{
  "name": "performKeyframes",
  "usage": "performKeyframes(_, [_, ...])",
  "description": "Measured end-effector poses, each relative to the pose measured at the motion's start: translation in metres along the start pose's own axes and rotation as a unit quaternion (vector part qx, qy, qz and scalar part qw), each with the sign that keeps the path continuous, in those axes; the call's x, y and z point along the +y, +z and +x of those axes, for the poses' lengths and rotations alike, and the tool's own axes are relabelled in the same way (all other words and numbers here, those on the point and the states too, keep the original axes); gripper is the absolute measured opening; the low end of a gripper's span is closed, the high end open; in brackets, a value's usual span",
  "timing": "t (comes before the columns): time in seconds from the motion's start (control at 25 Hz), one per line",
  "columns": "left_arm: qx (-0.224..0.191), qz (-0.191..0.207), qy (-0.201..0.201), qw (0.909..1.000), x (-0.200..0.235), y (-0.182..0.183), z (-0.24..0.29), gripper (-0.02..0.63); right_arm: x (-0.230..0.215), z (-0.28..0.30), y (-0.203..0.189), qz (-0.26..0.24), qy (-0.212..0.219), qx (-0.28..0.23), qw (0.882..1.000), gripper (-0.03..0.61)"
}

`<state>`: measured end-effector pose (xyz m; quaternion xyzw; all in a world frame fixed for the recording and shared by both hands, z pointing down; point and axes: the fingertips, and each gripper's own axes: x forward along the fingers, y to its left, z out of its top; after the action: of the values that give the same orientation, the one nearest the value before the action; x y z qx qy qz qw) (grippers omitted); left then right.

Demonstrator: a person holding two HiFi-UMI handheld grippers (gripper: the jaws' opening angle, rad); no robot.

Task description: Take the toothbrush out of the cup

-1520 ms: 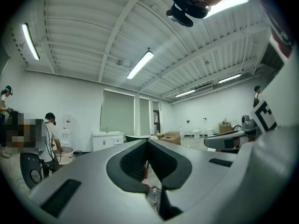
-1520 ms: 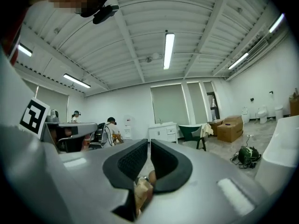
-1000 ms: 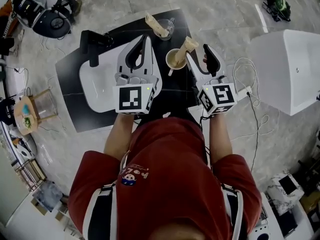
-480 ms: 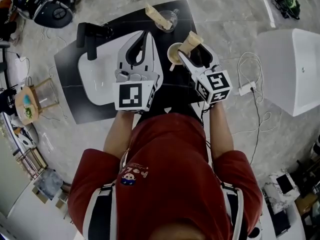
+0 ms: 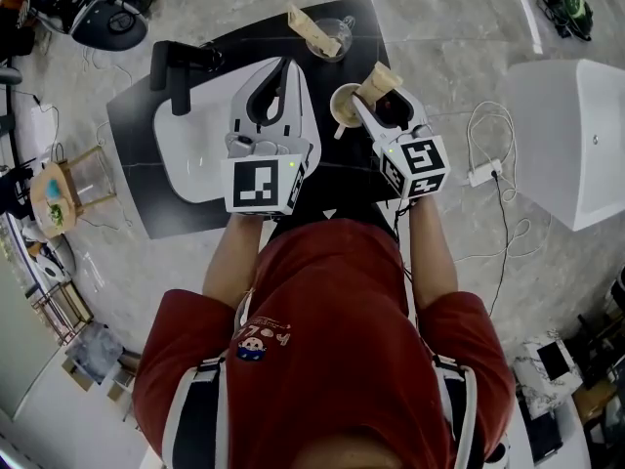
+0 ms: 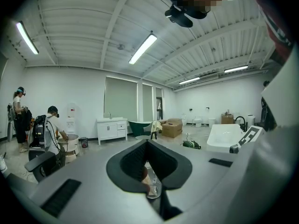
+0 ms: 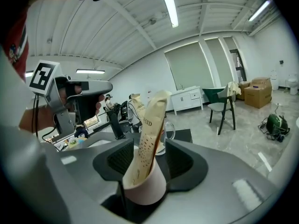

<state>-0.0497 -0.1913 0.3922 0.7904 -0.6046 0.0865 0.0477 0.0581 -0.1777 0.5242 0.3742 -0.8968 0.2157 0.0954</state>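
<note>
A beige cup (image 5: 342,106) (image 7: 145,186) stands on the black table (image 5: 132,135) to the right of the sink. A paper-wrapped toothbrush (image 5: 377,79) (image 7: 150,129) leans out of it. My right gripper (image 5: 379,101) (image 7: 149,158) points at the cup, which the right gripper view shows low between its jaws. The jaws are closing and I see no firm press on the cup. My left gripper (image 5: 283,68) (image 6: 149,146) hovers over the sink's right side, shut with nothing in it.
A white sink (image 5: 190,154) with a black faucet (image 5: 176,71) fills the table's left half. A glass cup (image 5: 332,37) (image 6: 152,188) with another wrapped toothbrush stands at the far edge. A white tub (image 5: 576,135) sits on the floor to the right, beside cables.
My right gripper has come down and forward, so the cup now sits between its jaws instead of beside it. The left gripper sank slightly over the sink.
</note>
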Motion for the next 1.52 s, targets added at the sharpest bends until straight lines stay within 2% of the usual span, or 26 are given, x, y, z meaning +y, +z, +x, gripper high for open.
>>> performKeyframes(0.16, [0.000,0.000,-0.001,1.0000,0.000,-0.001,0.001,0.005,0.000,-0.001,0.002,-0.008,-0.009,-0.009,1.000,0.139])
performKeyframes(0.24, [0.001,0.001,-0.004,1.0000,-0.001,-0.001,0.002,0.005,0.001,-0.002,0.003,-0.013,-0.013,-0.012,1.000,0.135])
performKeyframes(0.48, [-0.002,-0.003,-0.007,1.0000,0.000,-0.002,0.000,0.005,0.001,-0.005,0.010,-0.012,-0.027,-0.028,0.999,0.045])
performKeyframes(1.04, [-0.027,-0.008,-0.018,0.9994,0.006,0.009,-0.015,0.005,0.015,-0.019,0.038,-0.035,-0.046,-0.060,0.997,0.037])
performKeyframes(1.52, [-0.062,-0.013,-0.033,0.9975,0.004,0.027,-0.034,0.005,0.031,-0.062,0.099,-0.074,-0.082,-0.128,0.986,0.035])
